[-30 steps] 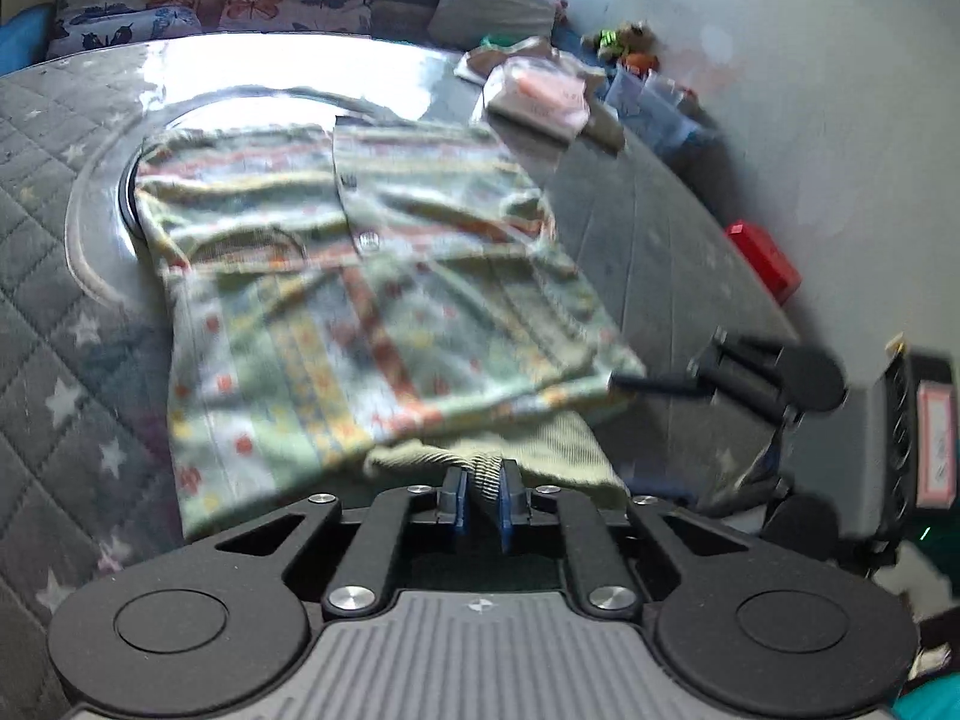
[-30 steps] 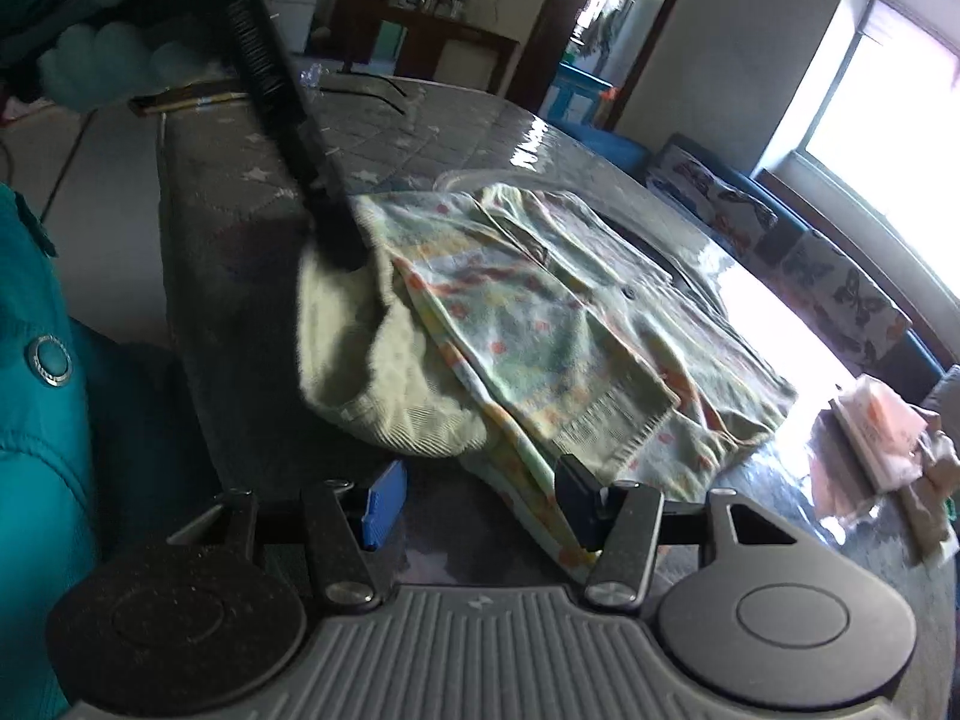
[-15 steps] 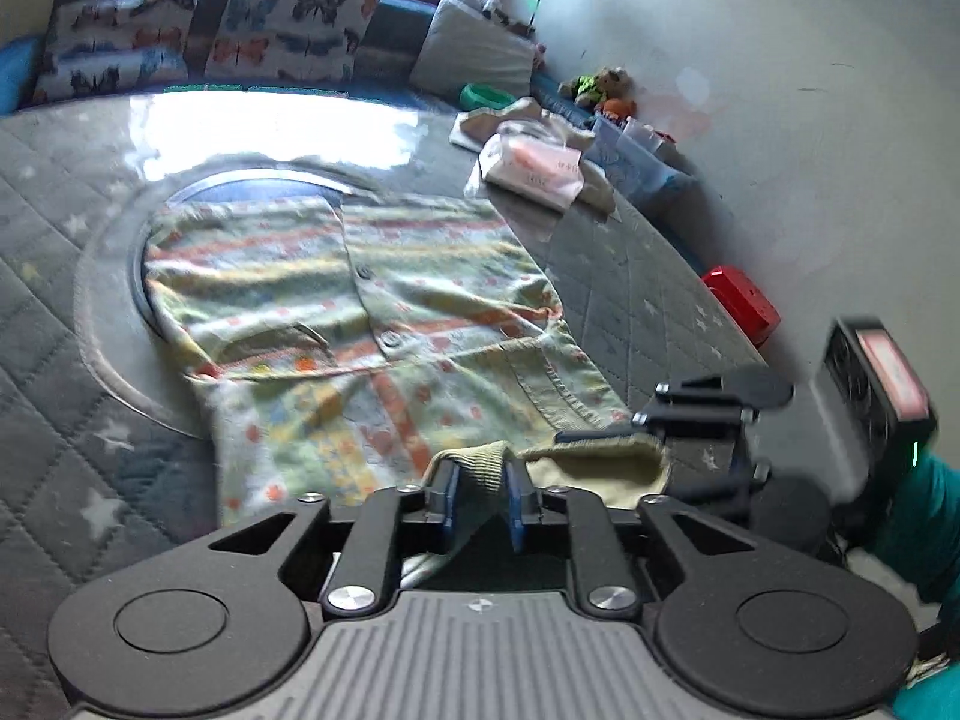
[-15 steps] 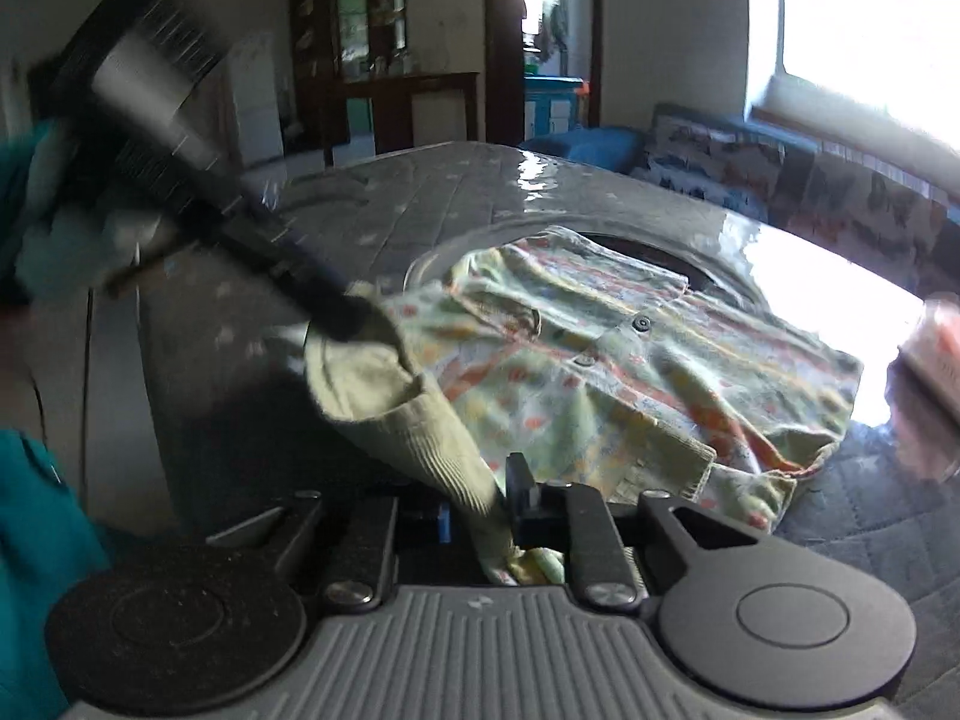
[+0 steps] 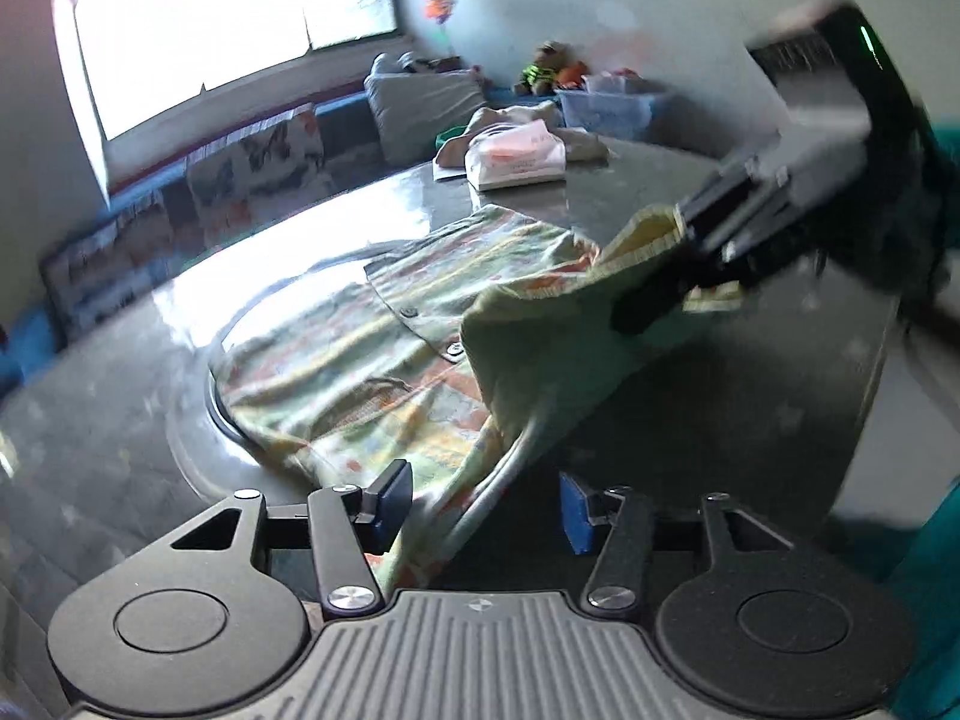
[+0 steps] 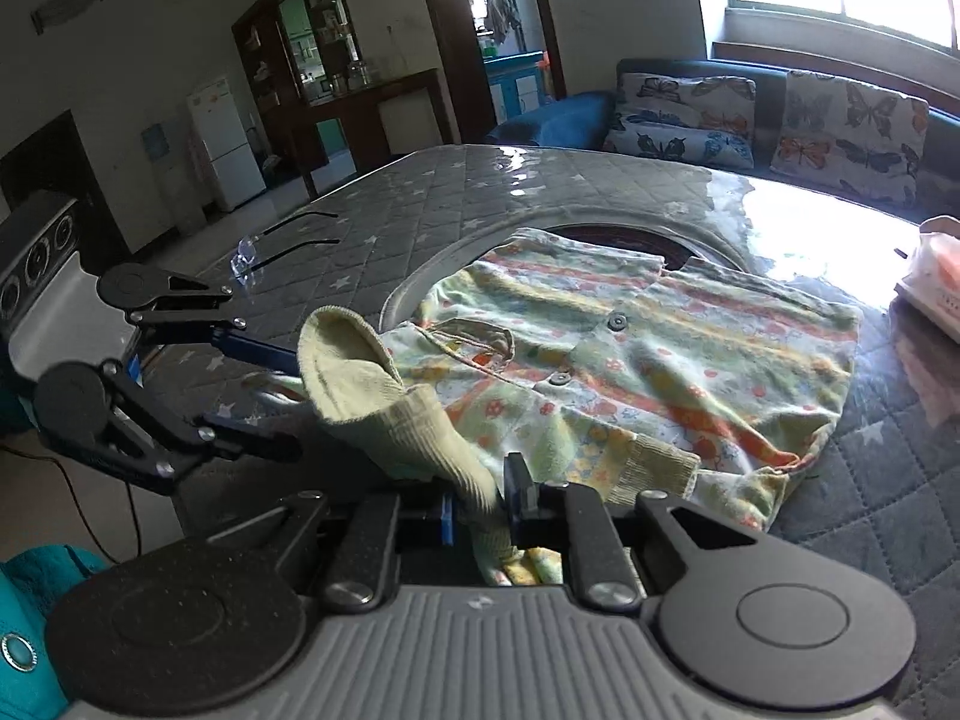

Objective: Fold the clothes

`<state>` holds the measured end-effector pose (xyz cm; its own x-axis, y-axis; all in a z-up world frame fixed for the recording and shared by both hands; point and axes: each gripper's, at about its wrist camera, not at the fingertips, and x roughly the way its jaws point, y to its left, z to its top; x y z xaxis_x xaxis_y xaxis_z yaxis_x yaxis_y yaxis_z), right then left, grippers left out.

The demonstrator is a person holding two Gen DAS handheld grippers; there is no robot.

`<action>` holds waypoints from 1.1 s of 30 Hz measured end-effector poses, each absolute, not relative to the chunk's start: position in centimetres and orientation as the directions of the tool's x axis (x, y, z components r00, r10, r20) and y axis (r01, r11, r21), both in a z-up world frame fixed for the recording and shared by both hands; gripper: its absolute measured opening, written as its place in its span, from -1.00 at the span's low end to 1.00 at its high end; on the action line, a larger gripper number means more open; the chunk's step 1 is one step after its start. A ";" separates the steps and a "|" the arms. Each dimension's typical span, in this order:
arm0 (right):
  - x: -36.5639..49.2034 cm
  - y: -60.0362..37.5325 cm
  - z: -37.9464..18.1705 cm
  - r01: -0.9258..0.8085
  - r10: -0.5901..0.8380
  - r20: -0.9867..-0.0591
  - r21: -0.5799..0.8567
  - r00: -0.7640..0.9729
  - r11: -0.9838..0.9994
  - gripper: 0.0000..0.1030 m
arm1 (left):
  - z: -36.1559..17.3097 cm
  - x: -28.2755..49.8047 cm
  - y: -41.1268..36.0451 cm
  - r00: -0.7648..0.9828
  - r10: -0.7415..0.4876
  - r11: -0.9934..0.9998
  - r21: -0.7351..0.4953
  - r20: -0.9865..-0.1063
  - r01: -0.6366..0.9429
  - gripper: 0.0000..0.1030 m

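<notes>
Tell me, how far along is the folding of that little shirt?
Partly done. The patterned shirt lies buttoned and flat on the quilted table, one sleeve apparently folded in. In hand: the right gripper pinches the ribbed cuff of the other sleeve, while the left gripper is opening, letting go. Left: laying that sleeve across, then folding the body.

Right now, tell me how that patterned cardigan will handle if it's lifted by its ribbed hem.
Probably floppy: the cardigan sags from the ribbed hem pinched in the right gripper. Likely light, since one pinch raises that hem. It may drag folds askew.
</notes>
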<state>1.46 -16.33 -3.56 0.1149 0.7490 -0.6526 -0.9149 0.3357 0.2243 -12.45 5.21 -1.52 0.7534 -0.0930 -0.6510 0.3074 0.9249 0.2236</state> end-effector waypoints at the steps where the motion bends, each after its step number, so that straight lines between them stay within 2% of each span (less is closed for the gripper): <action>1: 1.5 -16.3 -3.6 -0.914 0.749 -0.653 0.227 0.114 0.337 -0.72 | -1.8 -12.6 4.9 0.762 -0.084 0.907 0.268 -0.642 0.325 0.06; 3: 1.4 -16.3 -3.7 -0.912 0.748 -0.653 0.227 0.118 0.342 -0.73 | -2.4 -12.9 4.7 0.771 -0.083 0.875 0.323 -0.632 0.359 0.02; 5: 1.1 -16.5 -3.8 -0.910 0.750 -0.650 0.226 0.125 0.347 -0.75 | -3.0 -13.0 4.5 0.775 -0.084 0.846 0.366 -0.627 0.388 -0.20; 7: 0.7 -16.6 -3.8 -0.912 0.754 -0.643 0.218 0.134 0.348 -0.78 | -3.5 -12.9 4.7 0.772 -0.085 0.829 0.385 -0.630 0.406 -0.63; 10: -0.4 -16.9 -3.7 -0.921 0.761 -0.630 0.189 0.153 0.342 -0.85 | -3.6 -13.1 5.1 0.767 -0.105 0.826 0.374 -0.633 0.422 -0.79; 15: -2.1 -17.9 -2.6 -0.934 0.769 -0.619 0.157 0.159 0.320 -0.88 | -2.4 -14.6 5.2 0.765 -0.162 0.828 0.335 -0.623 0.449 -0.82; 24: -7.0 -21.3 0.9 -0.950 0.746 -0.664 0.199 0.051 0.242 -0.89 | 1.4 -20.5 4.9 0.685 -0.330 0.823 0.158 -0.650 0.546 -0.82; 33: -4.5 -19.5 2.7 -0.957 0.739 -0.671 0.170 0.063 0.236 -0.90 | 2.7 -18.0 6.7 0.710 -0.349 0.879 0.049 -0.612 0.475 -0.82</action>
